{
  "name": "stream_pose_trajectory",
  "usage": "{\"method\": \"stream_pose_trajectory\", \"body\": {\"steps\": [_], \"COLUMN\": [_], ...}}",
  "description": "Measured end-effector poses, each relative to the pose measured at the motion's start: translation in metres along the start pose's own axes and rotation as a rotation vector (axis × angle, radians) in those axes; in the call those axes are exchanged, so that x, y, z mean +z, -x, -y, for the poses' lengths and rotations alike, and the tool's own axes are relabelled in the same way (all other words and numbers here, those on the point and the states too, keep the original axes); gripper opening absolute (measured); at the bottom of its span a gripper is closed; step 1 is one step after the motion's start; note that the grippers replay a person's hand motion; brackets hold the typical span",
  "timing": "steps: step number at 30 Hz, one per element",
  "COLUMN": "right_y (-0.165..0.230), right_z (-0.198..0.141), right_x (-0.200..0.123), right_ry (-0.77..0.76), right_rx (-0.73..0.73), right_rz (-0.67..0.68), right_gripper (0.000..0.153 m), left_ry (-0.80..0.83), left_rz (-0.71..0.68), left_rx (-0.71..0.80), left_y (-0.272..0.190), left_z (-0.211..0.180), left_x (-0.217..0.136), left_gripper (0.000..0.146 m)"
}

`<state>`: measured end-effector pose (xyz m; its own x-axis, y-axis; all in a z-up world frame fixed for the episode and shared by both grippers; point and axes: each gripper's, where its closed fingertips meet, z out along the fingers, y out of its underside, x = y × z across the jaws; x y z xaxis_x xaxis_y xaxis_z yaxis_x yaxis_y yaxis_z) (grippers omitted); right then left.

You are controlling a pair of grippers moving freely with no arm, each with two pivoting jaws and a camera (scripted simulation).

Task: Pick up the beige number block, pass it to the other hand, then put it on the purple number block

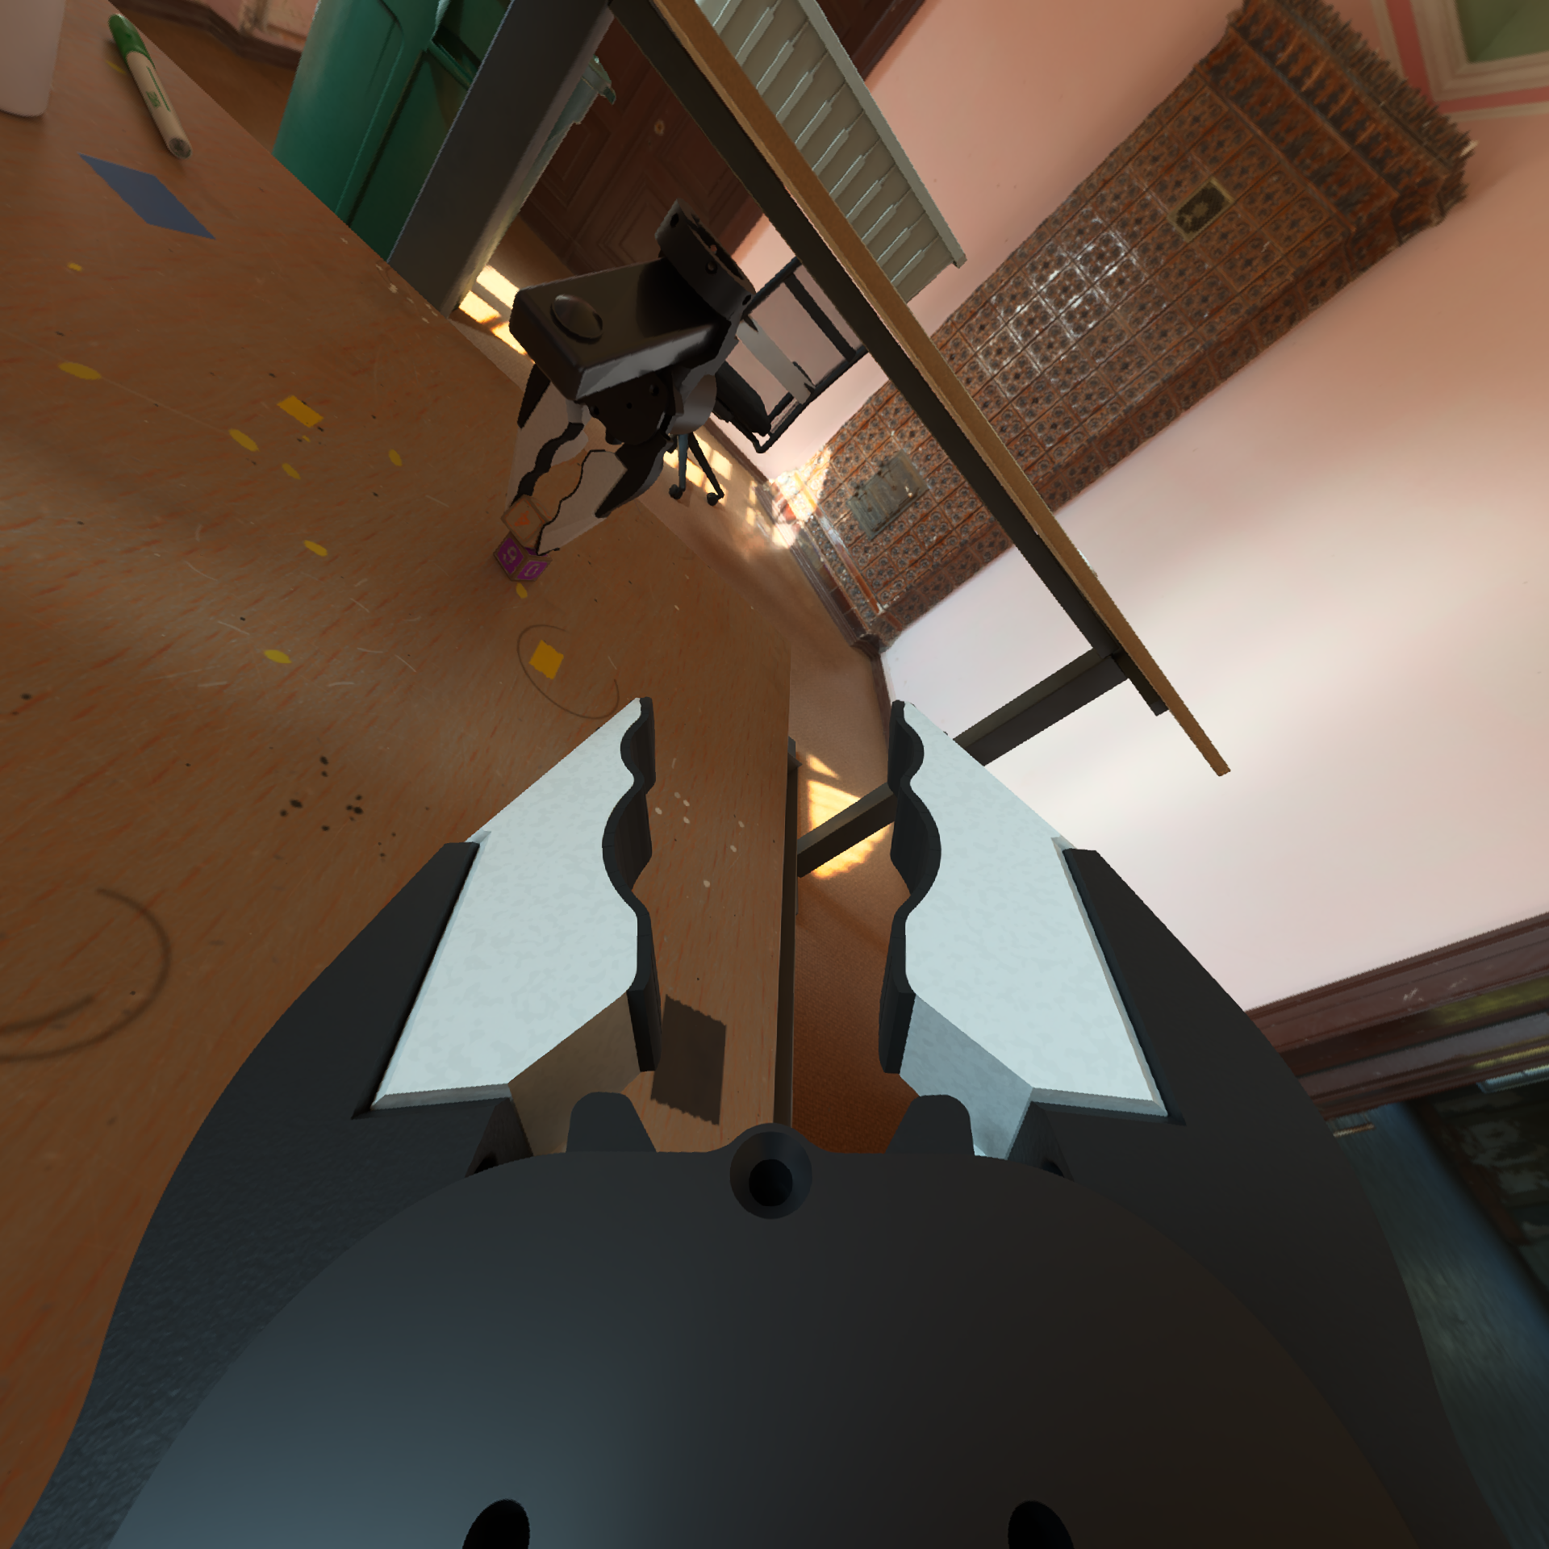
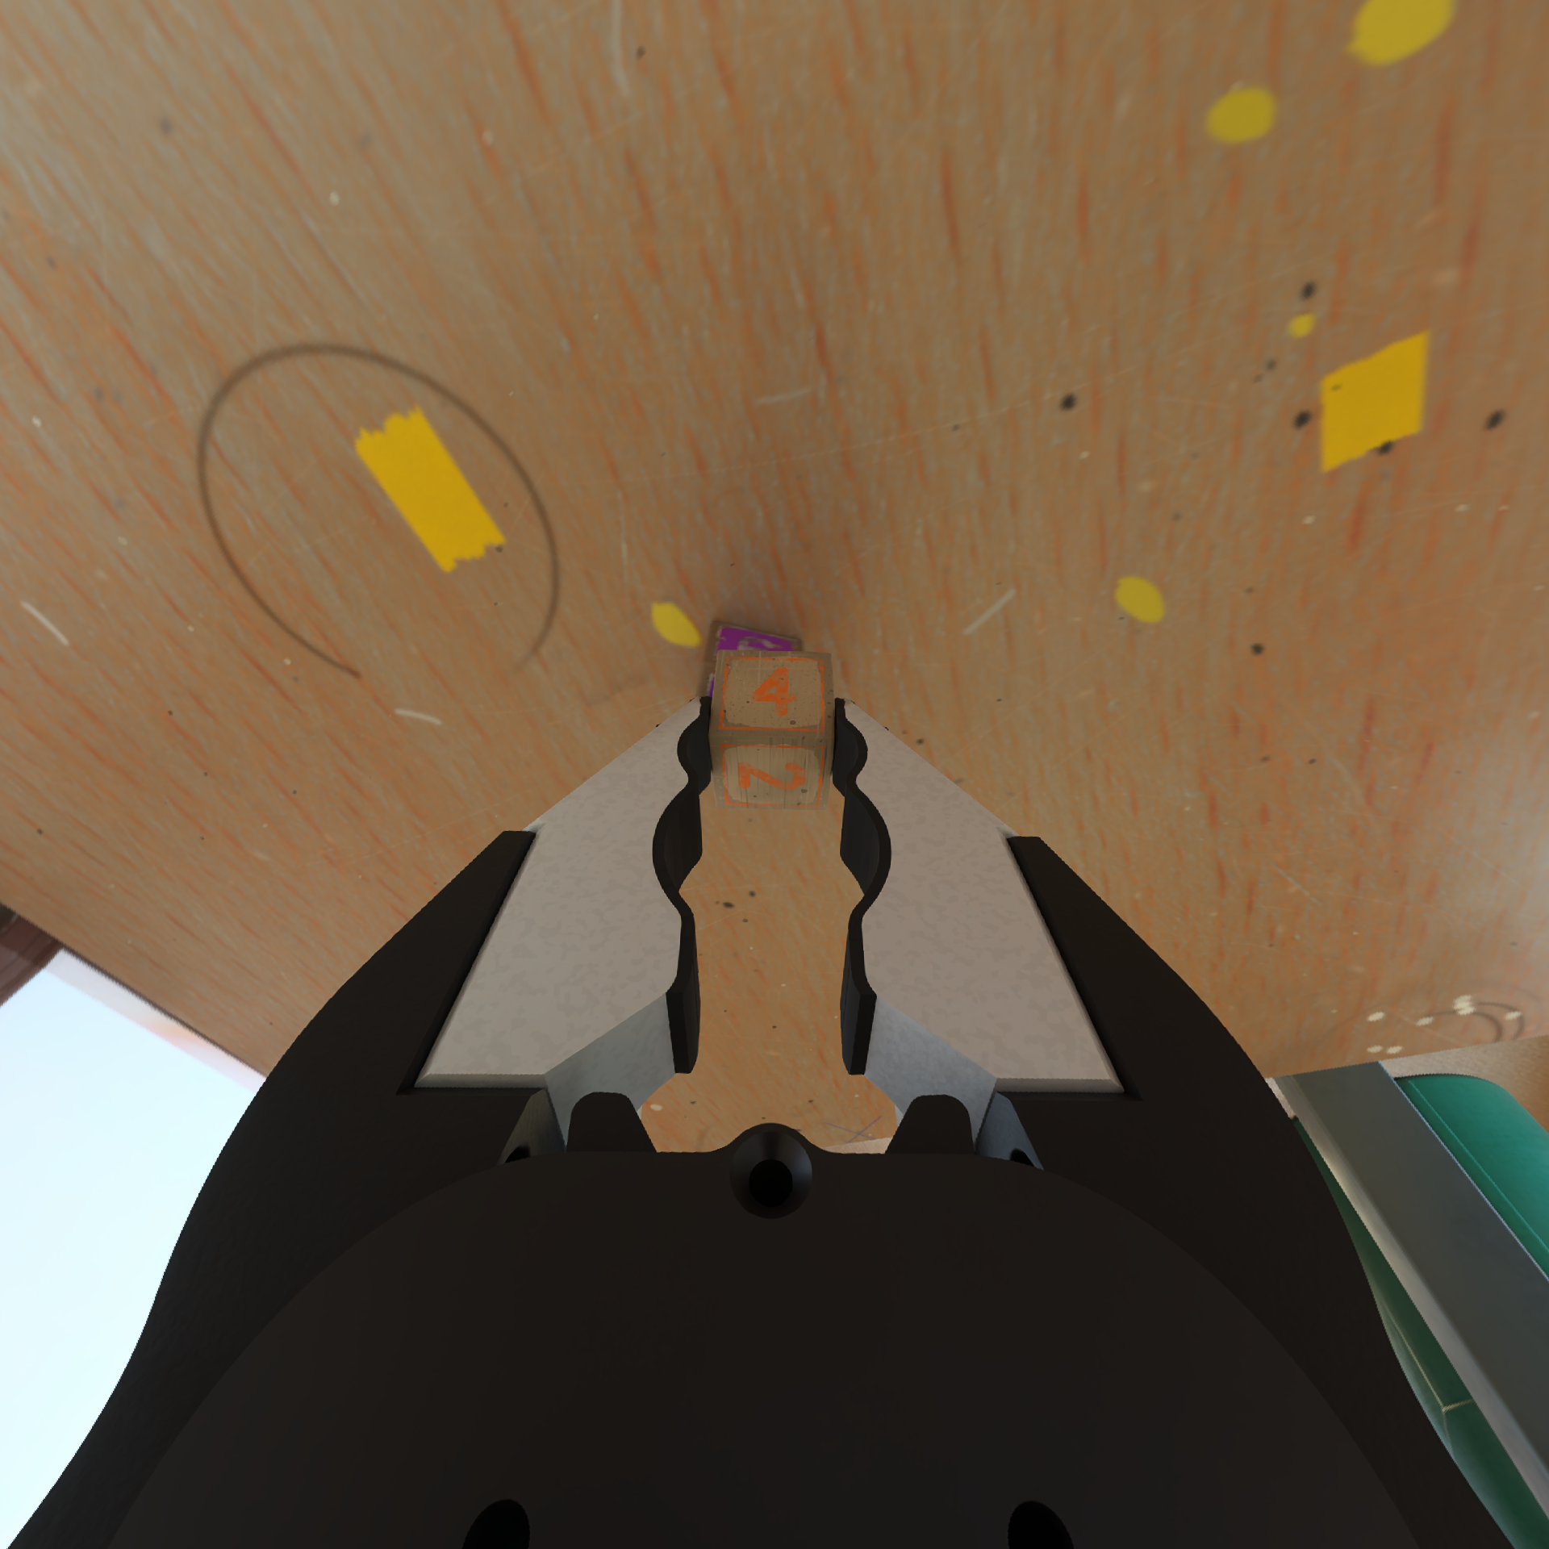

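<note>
The beige number block (image 2: 771, 729) with orange digits is held between my right gripper's (image 2: 771, 712) fingertips, jaws closed against its sides. Directly beneath it is the purple number block (image 2: 750, 639), mostly hidden on the wooden table (image 2: 922, 335). In the left wrist view the right gripper (image 1: 557, 524) points down, with the beige block (image 1: 524, 520) right above the purple block (image 1: 520, 563); I cannot tell if they touch. My left gripper (image 1: 771, 721) is open and empty, well away from the blocks, near the table edge.
A green marker (image 1: 151, 84) and a white container (image 1: 25, 59) lie at the far end of the table. Yellow tape pieces (image 2: 427, 490) and paint spots mark the surface. A green cabinet (image 1: 369, 109) and a second table (image 1: 922, 377) stand beyond the table edge (image 1: 788, 838).
</note>
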<state>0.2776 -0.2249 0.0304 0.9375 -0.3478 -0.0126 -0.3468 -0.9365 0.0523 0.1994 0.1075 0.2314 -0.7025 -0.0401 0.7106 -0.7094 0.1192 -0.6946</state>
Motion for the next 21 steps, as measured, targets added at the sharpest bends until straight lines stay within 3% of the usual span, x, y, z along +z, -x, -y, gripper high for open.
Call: {"method": "stream_pose_trajectory", "body": {"steps": [6,13,21], "right_y": [0.011,0.001,0.016], "right_z": [-0.021,-0.016,-0.02], "right_x": [0.005,-0.004,-0.003], "right_ry": [0.107,0.053,0.068], "right_rx": [-0.03,-0.005,0.137], "right_rz": [0.023,-0.008,0.153], "right_gripper": [0.028,0.028,0.028], "left_ry": [0.003,0.015,-0.008], "left_rz": [-0.009,-0.017,-0.007], "left_rx": [0.002,0.013,0.016], "left_y": [0.0,-0.005,-0.005], "left_z": [0.0,-0.001,0.002], "left_x": [0.001,0.004,-0.002], "left_gripper": [0.056,0.056,0.056]}}
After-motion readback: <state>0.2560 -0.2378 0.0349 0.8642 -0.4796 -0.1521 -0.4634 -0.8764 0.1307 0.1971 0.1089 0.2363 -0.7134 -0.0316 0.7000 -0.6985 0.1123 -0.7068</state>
